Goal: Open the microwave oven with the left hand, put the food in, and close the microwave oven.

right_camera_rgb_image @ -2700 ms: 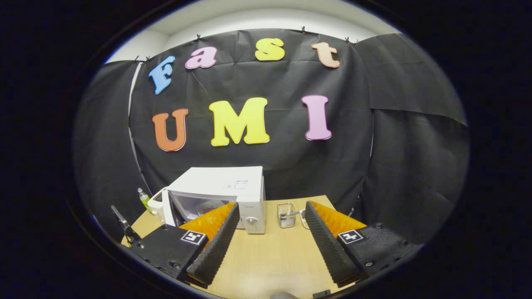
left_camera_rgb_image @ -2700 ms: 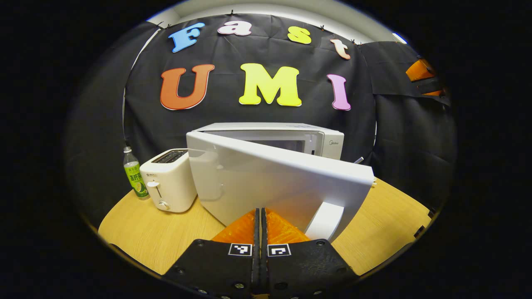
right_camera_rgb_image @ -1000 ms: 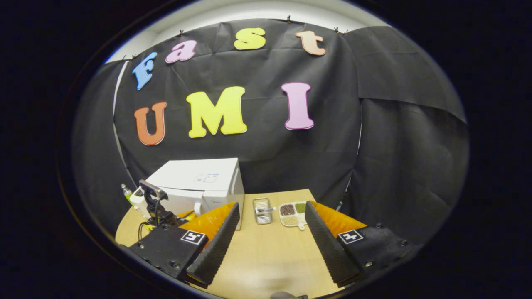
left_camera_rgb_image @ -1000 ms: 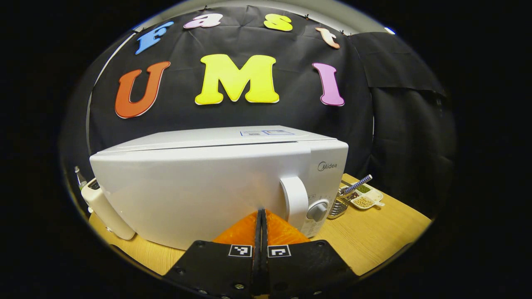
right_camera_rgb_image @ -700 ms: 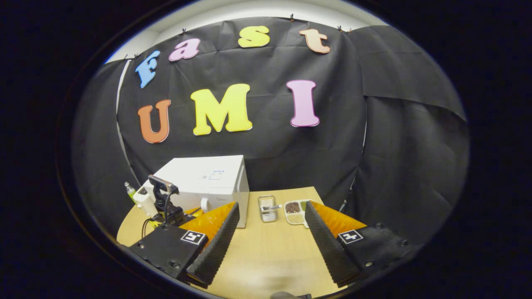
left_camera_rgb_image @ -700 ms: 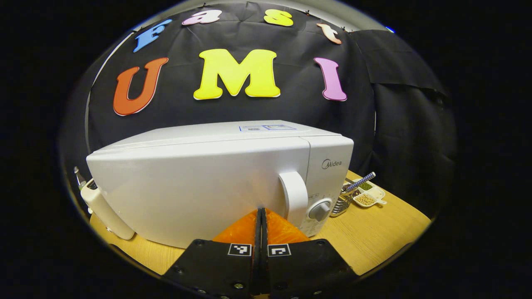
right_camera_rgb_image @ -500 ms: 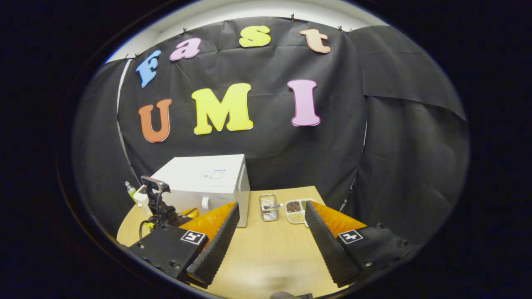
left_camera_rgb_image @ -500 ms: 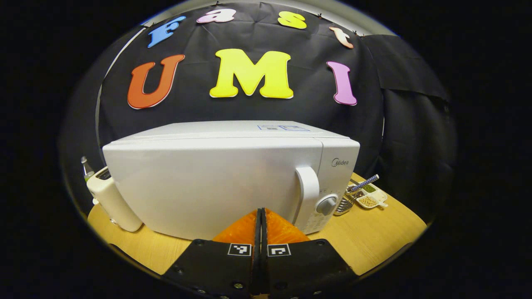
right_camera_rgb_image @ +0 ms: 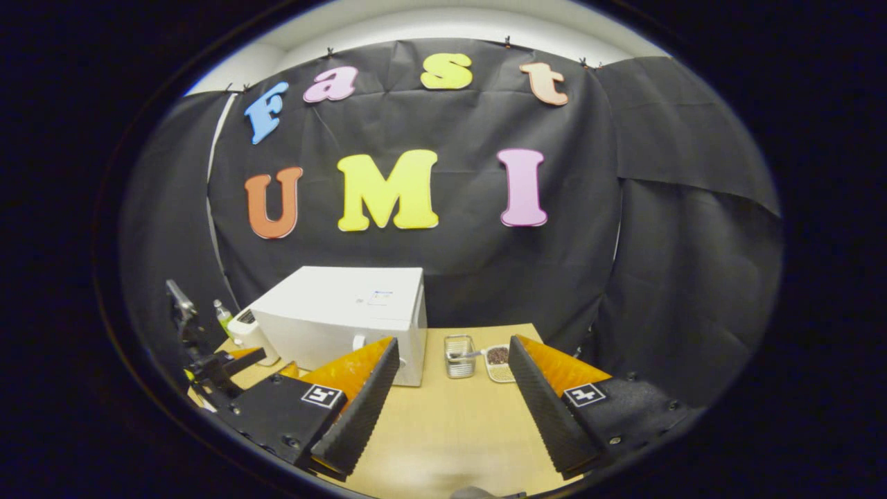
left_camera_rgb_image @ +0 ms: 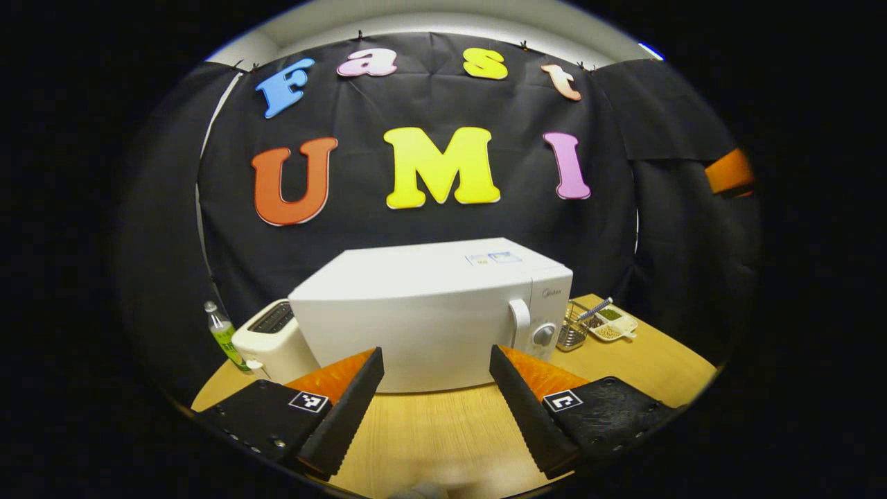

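The door of the one white microwave (left_camera_rgb_image: 429, 315) was shut, so the food inside was hidden and could not be seen. The microwave stood on the wooden bench (left_camera_rgb_image: 443, 433), at the far side by the black wall. Its handle (left_camera_rgb_image: 518, 324) and one round knob (left_camera_rgb_image: 544, 334) were on its right side. In the right gripper view the microwave (right_camera_rgb_image: 346, 312) was to the left, and one finger covered its near corner. The left gripper (left_camera_rgb_image: 436, 360) had its two fingers (left_camera_rgb_image: 343, 405) spread wide, holding nothing and touching nothing, a little way back from the microwave door. The right gripper (right_camera_rgb_image: 454, 357) also had its two fingers (right_camera_rgb_image: 364, 402) wide apart and empty above the bench (right_camera_rgb_image: 450, 430). One toaster (left_camera_rgb_image: 274, 339) stood just left of the microwave, and one green bottle (left_camera_rgb_image: 223, 334) stood left of the toaster, partly hidden behind it. To the right of the microwave were one wire basket (left_camera_rgb_image: 572, 331) with a spoon handle sticking out and one small dish (left_camera_rgb_image: 610, 324) with beans in it. What was in the basket was too small to tell. In the right gripper view, the dish (right_camera_rgb_image: 499, 364) was half hidden by a finger, and the left gripper (right_camera_rgb_image: 242, 359) was cut off at the far left edge.
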Demonstrator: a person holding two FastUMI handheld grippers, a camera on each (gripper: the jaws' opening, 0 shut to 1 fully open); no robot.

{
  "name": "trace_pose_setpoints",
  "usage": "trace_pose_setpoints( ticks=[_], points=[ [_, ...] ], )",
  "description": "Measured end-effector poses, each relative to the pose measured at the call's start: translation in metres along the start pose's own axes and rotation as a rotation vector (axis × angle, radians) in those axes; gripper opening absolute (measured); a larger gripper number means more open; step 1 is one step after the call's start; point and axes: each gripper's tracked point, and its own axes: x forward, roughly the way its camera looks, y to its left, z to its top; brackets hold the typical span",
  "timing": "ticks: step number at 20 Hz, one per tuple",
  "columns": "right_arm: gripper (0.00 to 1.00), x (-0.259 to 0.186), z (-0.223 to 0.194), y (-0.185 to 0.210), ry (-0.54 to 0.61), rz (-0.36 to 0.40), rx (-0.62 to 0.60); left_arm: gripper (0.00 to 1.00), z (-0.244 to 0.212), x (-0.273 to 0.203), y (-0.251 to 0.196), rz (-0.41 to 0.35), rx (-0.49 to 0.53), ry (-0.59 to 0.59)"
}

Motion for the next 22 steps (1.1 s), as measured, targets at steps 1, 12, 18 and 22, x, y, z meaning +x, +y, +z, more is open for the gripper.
trace_pose_setpoints(
  ticks=[1, 12, 18, 22],
  points=[
    [1.0, -0.001, 0.005, 0.008, -0.017, 0.009, -0.007, 0.96, 0.018, -0.012, 0.007, 0.002, -0.025, -0.02],
    [0.92, -0.011, 0.038, 0.068, -0.114, 0.083, 0.038, 0.94, 0.152, -0.087, 0.075, 0.129, -0.024, -0.215],
    [0.92, -0.018, 0.041, 0.065, -0.126, 0.065, 0.048, 0.95, 0.155, -0.089, 0.071, 0.108, 0.002, -0.223],
    [1.0, -0.022, 0.046, 0.061, -0.14, 0.048, 0.034, 0.96, 0.154, -0.087, 0.071, 0.102, -0.014, -0.21]
  ],
)
